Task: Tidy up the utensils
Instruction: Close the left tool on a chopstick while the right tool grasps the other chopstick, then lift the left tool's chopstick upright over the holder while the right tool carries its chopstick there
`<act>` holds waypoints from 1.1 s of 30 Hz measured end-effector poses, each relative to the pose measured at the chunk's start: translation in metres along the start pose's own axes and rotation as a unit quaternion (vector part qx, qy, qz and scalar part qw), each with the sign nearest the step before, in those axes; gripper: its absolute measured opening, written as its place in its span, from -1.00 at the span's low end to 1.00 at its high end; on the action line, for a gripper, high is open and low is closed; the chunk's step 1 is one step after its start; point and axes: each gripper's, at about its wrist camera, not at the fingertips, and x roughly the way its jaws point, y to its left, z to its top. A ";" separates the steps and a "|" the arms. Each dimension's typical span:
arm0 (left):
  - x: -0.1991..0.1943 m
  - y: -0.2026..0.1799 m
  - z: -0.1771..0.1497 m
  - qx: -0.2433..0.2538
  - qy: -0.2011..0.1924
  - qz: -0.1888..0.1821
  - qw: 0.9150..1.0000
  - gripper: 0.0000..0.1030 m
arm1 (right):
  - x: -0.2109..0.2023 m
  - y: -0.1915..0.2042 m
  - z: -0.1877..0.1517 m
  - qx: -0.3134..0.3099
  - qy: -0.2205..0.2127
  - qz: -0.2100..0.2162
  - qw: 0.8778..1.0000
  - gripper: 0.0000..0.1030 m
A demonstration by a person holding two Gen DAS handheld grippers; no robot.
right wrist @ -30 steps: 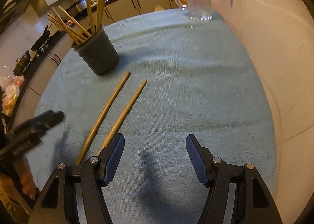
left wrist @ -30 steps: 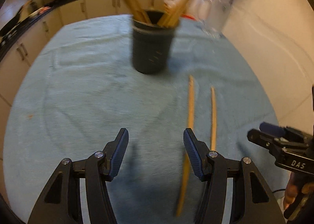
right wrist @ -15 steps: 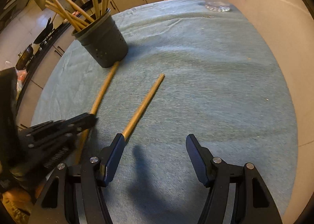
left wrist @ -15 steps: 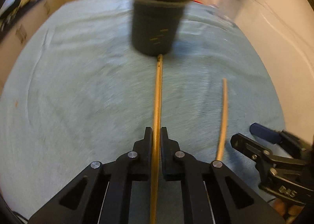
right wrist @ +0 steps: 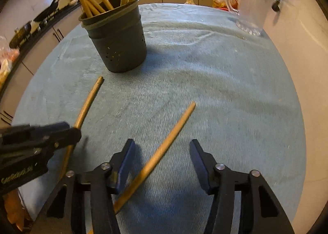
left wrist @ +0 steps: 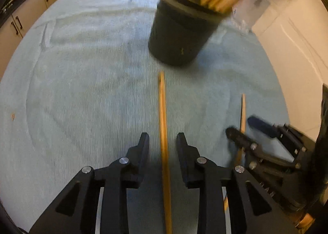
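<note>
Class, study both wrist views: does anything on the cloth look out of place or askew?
Yes. Two wooden chopsticks lie loose on the blue cloth, one between the left gripper's open fingers, the other lying aslant between the right gripper's; the rest stand in the dark holder.

Black two-finger grippers with silver screws

The left gripper (left wrist: 163, 143) and right gripper (right wrist: 162, 157) have angular black frames; dark blue pads line the right gripper's fingers (right wrist: 197, 161), and white lettering marks one side.

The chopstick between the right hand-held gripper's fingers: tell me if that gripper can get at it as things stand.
Probably yes. The right hand-held gripper is open, and the chopstick lies slantwise on the cloth between its fingers with nothing over it. The left hand-held gripper sits off to the side by the other chopstick.
</note>
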 end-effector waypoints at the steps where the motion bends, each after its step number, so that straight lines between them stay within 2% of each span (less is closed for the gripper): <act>1: 0.002 0.002 0.005 -0.003 0.003 -0.001 1.000 -0.49 | 0.003 0.001 0.004 -0.007 0.001 -0.008 1.000 0.01; 4: 0.005 0.010 0.015 -0.013 0.000 -0.015 1.000 -0.49 | 0.009 0.000 0.016 -0.008 0.003 -0.013 1.000 -0.01; 7: 0.007 0.014 0.021 -0.011 -0.011 -0.020 1.000 -0.49 | 0.013 0.000 0.027 0.001 -0.001 -0.018 1.000 -0.19; 8: 0.007 0.013 0.022 -0.009 -0.015 -0.019 1.000 -0.49 | 0.014 0.000 0.028 0.003 -0.005 -0.018 1.000 -0.41; 9: 0.006 0.012 0.020 -0.004 -0.021 -0.017 1.000 -0.64 | 0.014 -0.001 0.029 0.006 -0.010 -0.017 1.000 -0.65; 10: 0.006 0.011 0.018 0.005 -0.028 -0.014 1.000 -0.85 | 0.014 -0.001 0.030 0.008 -0.015 -0.017 1.000 -0.75; 12: 0.006 0.009 0.014 0.005 -0.033 -0.017 0.999 -0.87 | 0.015 -0.001 0.031 0.013 -0.021 -0.014 1.000 -0.84; 14: -0.003 0.011 0.012 -0.003 -0.041 -0.023 0.999 -0.87 | 0.011 -0.006 0.031 0.029 -0.029 0.009 0.999 -0.88; 16: -0.018 0.004 0.007 0.003 -0.071 -0.017 0.997 -0.87 | 0.001 -0.009 0.030 0.035 -0.047 0.015 0.998 -0.88; 21: -0.077 0.002 -0.007 0.003 -0.141 -0.026 0.990 -0.87 | -0.048 -0.019 0.031 0.052 -0.126 0.039 0.990 -0.88; 28: -0.150 -0.002 -0.048 0.012 -0.241 -0.002 0.970 -0.87 | -0.128 -0.022 0.014 0.067 -0.257 0.043 0.963 -0.88; 30: -0.156 -0.007 -0.047 0.016 -0.250 0.006 0.968 -0.87 | -0.148 -0.019 0.002 0.062 -0.292 0.033 0.954 -0.88; 33: -0.164 -0.014 -0.064 0.021 -0.260 0.027 0.965 -0.87 | -0.167 -0.011 -0.016 0.055 -0.317 0.020 0.947 -0.88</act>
